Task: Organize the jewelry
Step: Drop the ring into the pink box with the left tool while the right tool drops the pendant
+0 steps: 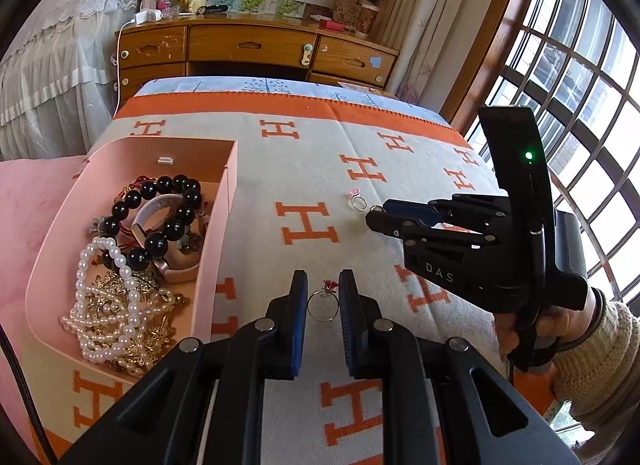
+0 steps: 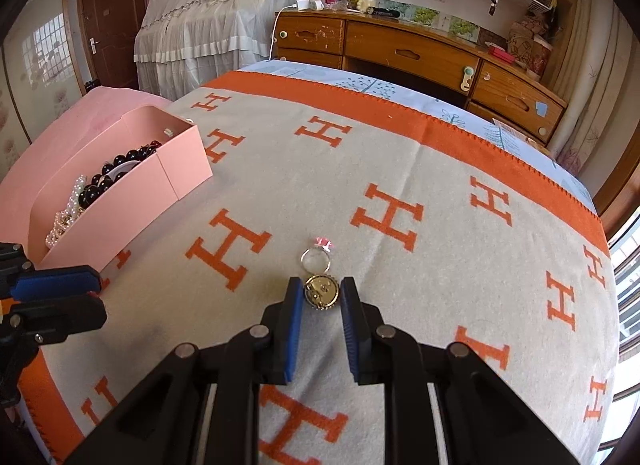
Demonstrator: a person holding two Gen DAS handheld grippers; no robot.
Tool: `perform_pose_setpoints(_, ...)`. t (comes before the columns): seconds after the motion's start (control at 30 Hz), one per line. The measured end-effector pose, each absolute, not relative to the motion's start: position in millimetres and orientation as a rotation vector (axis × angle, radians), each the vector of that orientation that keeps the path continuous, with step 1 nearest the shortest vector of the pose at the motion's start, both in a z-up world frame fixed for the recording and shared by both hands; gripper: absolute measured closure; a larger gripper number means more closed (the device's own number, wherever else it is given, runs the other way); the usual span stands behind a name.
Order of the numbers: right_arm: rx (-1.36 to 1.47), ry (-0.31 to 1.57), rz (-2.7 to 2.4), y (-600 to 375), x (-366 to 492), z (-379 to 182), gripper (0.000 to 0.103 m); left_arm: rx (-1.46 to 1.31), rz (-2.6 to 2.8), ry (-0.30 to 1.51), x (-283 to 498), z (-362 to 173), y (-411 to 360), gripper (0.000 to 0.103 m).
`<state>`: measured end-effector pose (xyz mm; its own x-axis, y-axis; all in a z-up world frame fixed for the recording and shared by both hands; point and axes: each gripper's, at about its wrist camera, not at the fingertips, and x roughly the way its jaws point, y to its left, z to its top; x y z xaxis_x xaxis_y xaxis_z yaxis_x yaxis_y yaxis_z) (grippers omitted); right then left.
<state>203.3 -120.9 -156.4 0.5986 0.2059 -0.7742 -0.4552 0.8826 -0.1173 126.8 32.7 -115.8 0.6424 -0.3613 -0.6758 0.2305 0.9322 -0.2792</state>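
On the blanket point(image 2: 360, 169), at nine to ten o'clock of the right wrist view, sits the pink box point(image 2: 132, 169), already holding beads and pearls. The left gripper point(image 1: 323, 285) is clenched on a red-stoned ring point(image 1: 323, 305), its band pinched between the blue pads. The right gripper point(image 2: 321, 292) has its jaws closed on a round gold charm point(image 2: 322, 292), the pads touching its rim on both sides. A second ring point(image 2: 316, 258), with a pink stone, lies just beyond the charm at twelve o'clock, loose on the blanket.

The step in hand looks like carrying both pieces to the box. To do it well, lift the charm straight up so it does not drag the loose ring, keep both grips firm, bring each piece over the box's open top at nine o'clock, and release low, one gripper at a time.
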Motion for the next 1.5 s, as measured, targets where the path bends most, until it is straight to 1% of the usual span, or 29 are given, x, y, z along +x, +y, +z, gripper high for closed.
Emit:
perform_pose_setpoints(0.23, -0.278, 0.795, 0.459, -108, 171, -120, 0.084, -0.221, -0.287, 0.813, 121, -77, 66, 0.089)
perform_pose_setpoints(0.5, -0.211, 0.65, 0.583, -63, 151, -49, 0.084, -0.212, -0.143, 0.703, 119, -6, 121, 0.089)
perform_pose_setpoints(0.67, -0.196, 0.614, 0.634, -29, 160, -27, 0.084, -0.216, -0.085, 0.66, 128, 15, 139, 0.089)
perform_pose_setpoints(0.77, -0.177, 0.646, 0.644, -14, 175, -33, 0.084, -0.203, -0.048, 0.653, 138, 11, 145, 0.089)
perform_pose_setpoints(0.83, -0.151, 0.703, 0.658, -6, 188, -42, 0.084, -0.2, -0.025, 0.67, 147, 1, 148, 0.089)
perform_pose_setpoints(1.1, -0.124, 0.875, 0.601, 10, 232, -97, 0.084, -0.214, 0.019, 0.805, 187, -57, 157, 0.089)
perform_pose_setpoints(1.3, -0.084, 0.957, 0.551, 6, 253, -118, 0.083, -0.215, 0.02, 0.864, 199, -84, 159, 0.089)
perform_pose_setpoints(1.37, -0.061, 0.998, 0.551, 5, 259, -122, 0.083, -0.212, 0.027, 0.87, 200, -88, 158, 0.078)
perform_pose_setpoints(1.4, -0.053, 1.008, 0.549, 4, 260, -125, 0.083, -0.213, 0.031, 0.872, 200, -89, 158, 0.064)
perform_pose_setpoints(1.43, -0.048, 1.011, 0.544, 4, 261, -126, 0.083, -0.218, 0.037, 0.872, 200, -90, 159, 0.048)
perform_pose_setpoints(1.47, -0.044, 1.012, 0.54, 3, 261, -127, 0.083, -0.224, 0.042, 0.87, 200, -90, 160, 0.042)
perform_pose_setpoints(1.5, -0.04, 1.014, 0.536, 3, 261, -127, 0.082, -0.229, 0.046, 0.863, 200, -90, 161, 0.038)
